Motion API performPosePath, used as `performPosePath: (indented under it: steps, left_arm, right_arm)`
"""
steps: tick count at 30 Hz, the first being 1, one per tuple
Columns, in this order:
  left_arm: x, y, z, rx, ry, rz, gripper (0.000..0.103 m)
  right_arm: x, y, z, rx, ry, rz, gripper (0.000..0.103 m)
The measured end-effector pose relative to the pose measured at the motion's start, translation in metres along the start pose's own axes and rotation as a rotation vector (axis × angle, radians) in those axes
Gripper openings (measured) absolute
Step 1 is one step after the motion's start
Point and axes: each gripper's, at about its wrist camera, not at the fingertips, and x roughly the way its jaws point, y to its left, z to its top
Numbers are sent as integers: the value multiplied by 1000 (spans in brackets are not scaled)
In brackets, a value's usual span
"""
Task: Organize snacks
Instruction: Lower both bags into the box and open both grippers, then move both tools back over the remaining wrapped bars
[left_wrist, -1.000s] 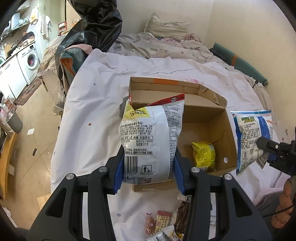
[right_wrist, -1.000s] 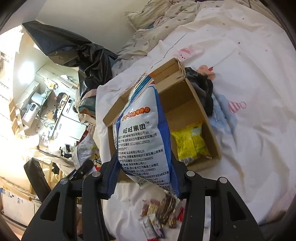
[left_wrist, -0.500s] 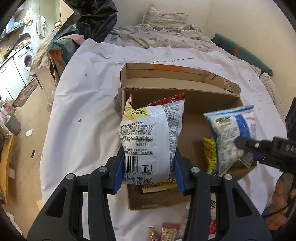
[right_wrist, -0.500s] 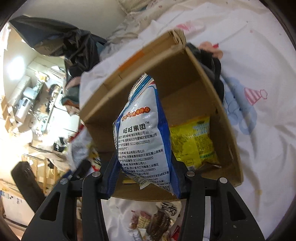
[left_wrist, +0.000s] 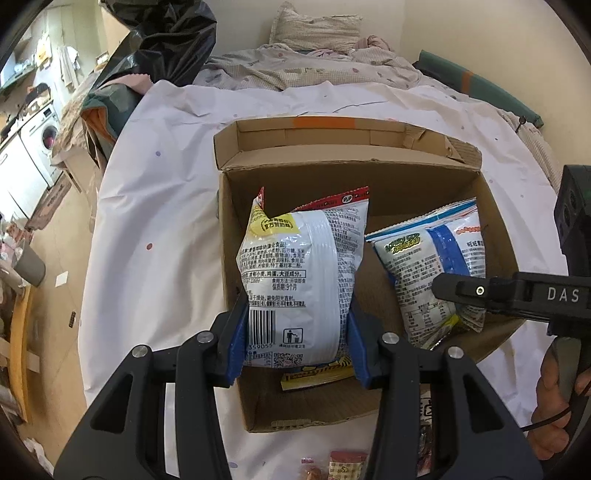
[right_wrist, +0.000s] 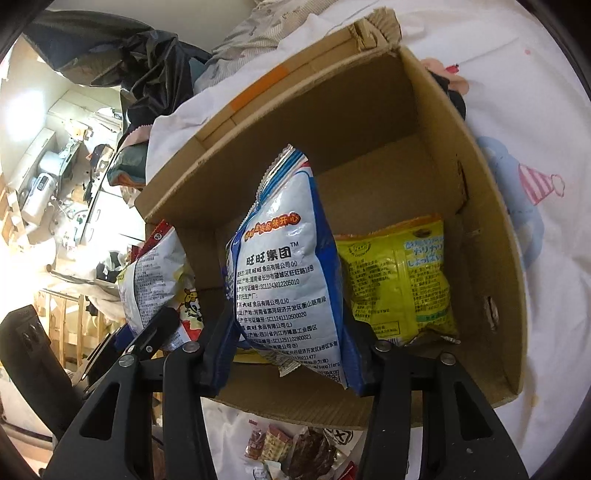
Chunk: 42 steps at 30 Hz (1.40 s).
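An open cardboard box (left_wrist: 406, 177) (right_wrist: 369, 122) stands on a white sheet. My left gripper (left_wrist: 295, 339) is shut on a white snack bag with a red top edge (left_wrist: 303, 273), held upright inside the box's left half; the bag also shows in the right wrist view (right_wrist: 155, 280). My right gripper (right_wrist: 291, 354) is shut on a blue-and-white snack bag (right_wrist: 288, 280) (left_wrist: 432, 266), held inside the box's right half. A yellow snack bag (right_wrist: 399, 277) lies on the box floor to the right of it.
Several small wrapped snacks (right_wrist: 291, 450) (left_wrist: 343, 465) lie on the sheet in front of the box. A black plastic bag (left_wrist: 166, 40) and a bed with a pillow (left_wrist: 314, 26) are behind. The floor drops off at the left (left_wrist: 55, 240).
Both grippers have moved forward and down with their bags, from above the box's front edge to inside it. The right gripper's bag has come in over the yellow bag.
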Motion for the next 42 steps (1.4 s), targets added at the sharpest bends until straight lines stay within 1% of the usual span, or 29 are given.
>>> performPosePath:
  steps: [4,9,11,13,14,15,16,17,18,19,21,24,28,39,42]
  left_arm:
    - [0,-6,-1,19,-7,-3,43]
    - [-2,-11,-4,40,-16,-10,43]
    - [-3,-12,-4,48,-17,-7,43]
    - [-3,-12,-4,48,-12,-6,43]
    - [-3,-11,-4,44,-7,-10,44]
    - [-4,-11,-4,41,-4,-16,48]
    - [-5,-11,-4,38,-3,-25,58]
    - [-7,-11,-5,38,-8,-28,63]
    - [-10,-11,-6,39,-22,-25,72]
    - [-12,-12,-6,43,-40,-16,80]
    - [-16,-13,-6,54,-58,-12,85]
    - [-20,-12,-7,55,-65,-11,85]
    - [-24,-6,-10,31,-63,-17,85]
    - [-42,-1,-18,35,-97,0,85]
    - [-46,2,-21,20,-98,-2,85]
  right_arm:
    - [8,3,1,-21,25,-28,53]
    - [13,9,0,-31,47,-16,54]
    - [13,13,1,-46,42,-20,59]
    - [12,14,1,-51,35,-20,74]
    - [11,14,1,-49,24,-24,77]
    - [10,15,1,-48,16,-32,80]
    - [9,15,3,-46,7,-47,80]
    - [8,16,4,-42,2,-52,80]
    - [5,17,5,-38,-6,-52,80]
    - [2,17,5,-40,-16,-56,80]
    - [-3,22,6,-59,-43,-82,81]
    - [-10,25,5,-82,-67,-101,82]
    - [-14,25,2,-99,-73,-118,82]
    - [-32,25,-5,-98,-98,-124,82]
    - [-39,25,-9,-100,-104,-128,82]
